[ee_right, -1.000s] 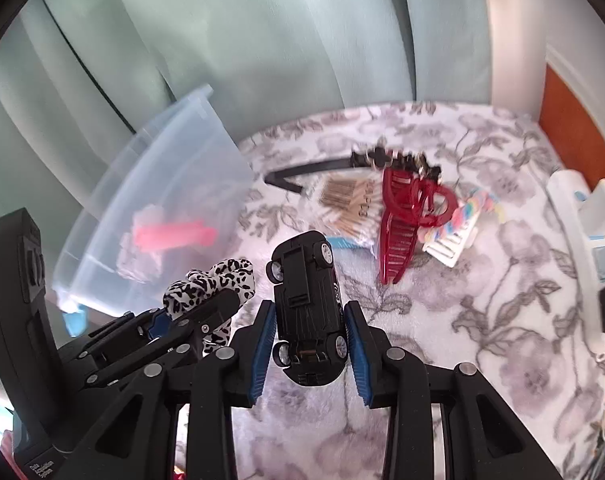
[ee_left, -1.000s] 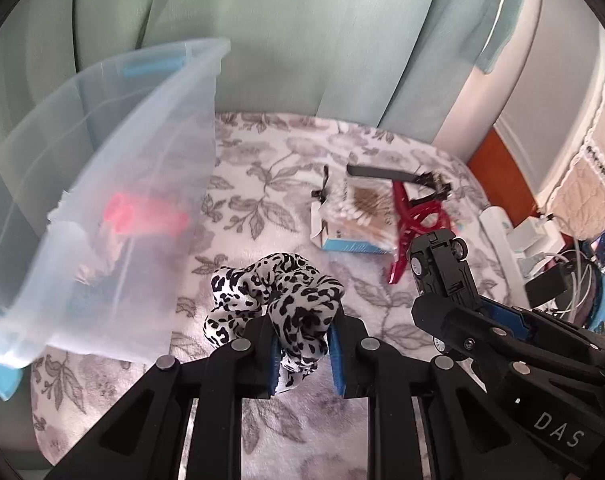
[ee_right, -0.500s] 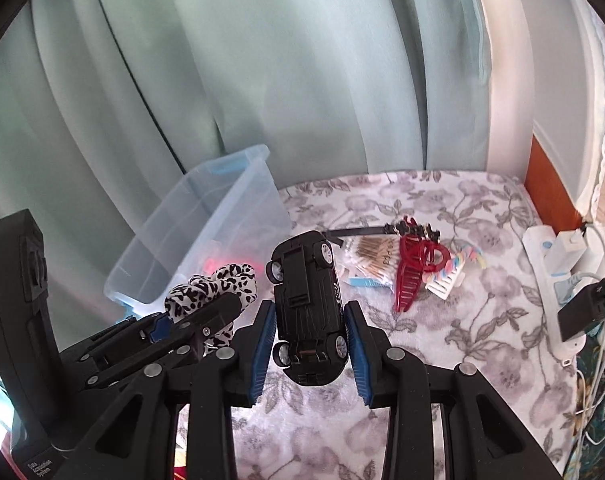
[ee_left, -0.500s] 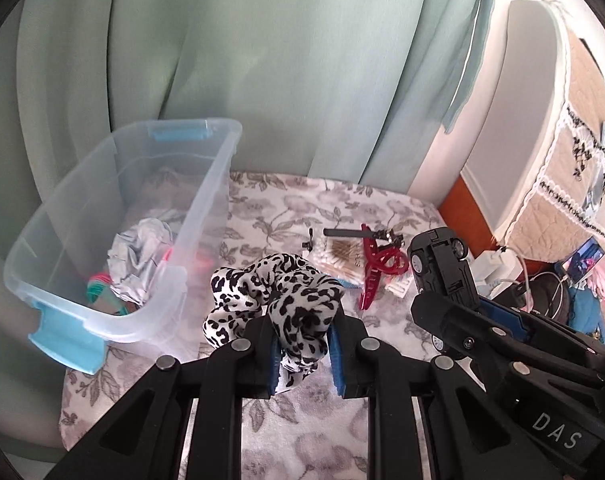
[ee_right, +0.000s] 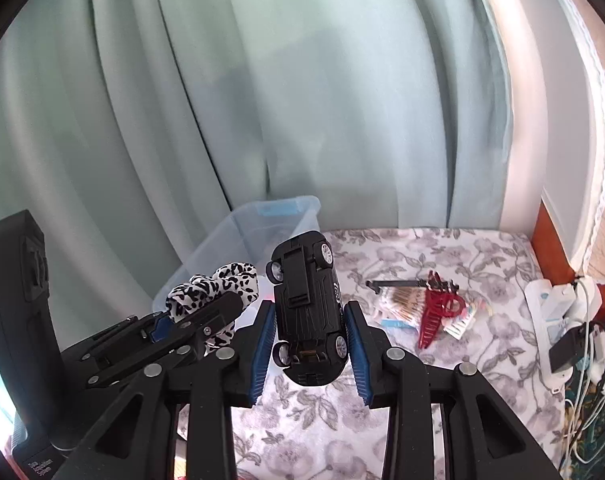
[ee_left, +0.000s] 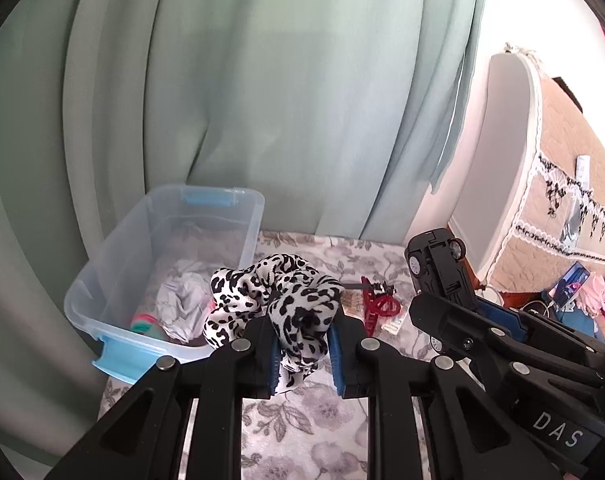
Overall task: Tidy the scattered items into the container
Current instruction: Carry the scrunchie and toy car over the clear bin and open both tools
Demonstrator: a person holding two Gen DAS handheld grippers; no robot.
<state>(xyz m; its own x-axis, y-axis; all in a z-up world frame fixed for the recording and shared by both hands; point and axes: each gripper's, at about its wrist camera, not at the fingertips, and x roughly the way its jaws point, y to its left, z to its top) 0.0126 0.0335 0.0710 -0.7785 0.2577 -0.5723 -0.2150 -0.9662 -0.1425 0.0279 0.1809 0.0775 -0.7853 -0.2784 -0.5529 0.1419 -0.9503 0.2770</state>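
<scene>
while my left claw [ee_left: 302, 354] pinches the leopard-print scrunchie [ee_left: 274, 300] between its blue pads, the fabric bunches up in white and black folds that spill out toward 11 o'clock in the left wrist view, hanging above the floral cloth [ee_left: 302, 420]. my right claw [ee_right: 308, 350] is pressed onto a black toy car [ee_right: 306, 312], belly toward the camera, four wheels showing; its long axis runs along my fingers, the far end tipped a little toward 11 o'clock, the near end low between the pads. which end is the nose i cannot tell.

the clear plastic bin [ee_left: 114, 256] with blue handle clips sits at 10 o'clock from the scrunchie in the left wrist view, its long side running away from me toward the green curtain [ee_left: 262, 100]. it is open on top, and inside lie a crumpled pale cloth [ee_left: 182, 300] and something teal and pink near the close wall. in the right wrist view the bin [ee_right: 270, 220] lies just past the car at 11 o'clock, partly hidden by my left claw and the scrunchie [ee_right: 214, 284].

at 3 o'clock from the car, well apart from the bin, a red hair claw [ee_right: 434, 312] rests over a packet of cotton swabs [ee_right: 398, 304], with a black headband [ee_right: 394, 282] at their far edge. a white power strip [ee_right: 546, 320] lies along the cloth's right edge. the cloth between the bin and that pile is bare.
</scene>
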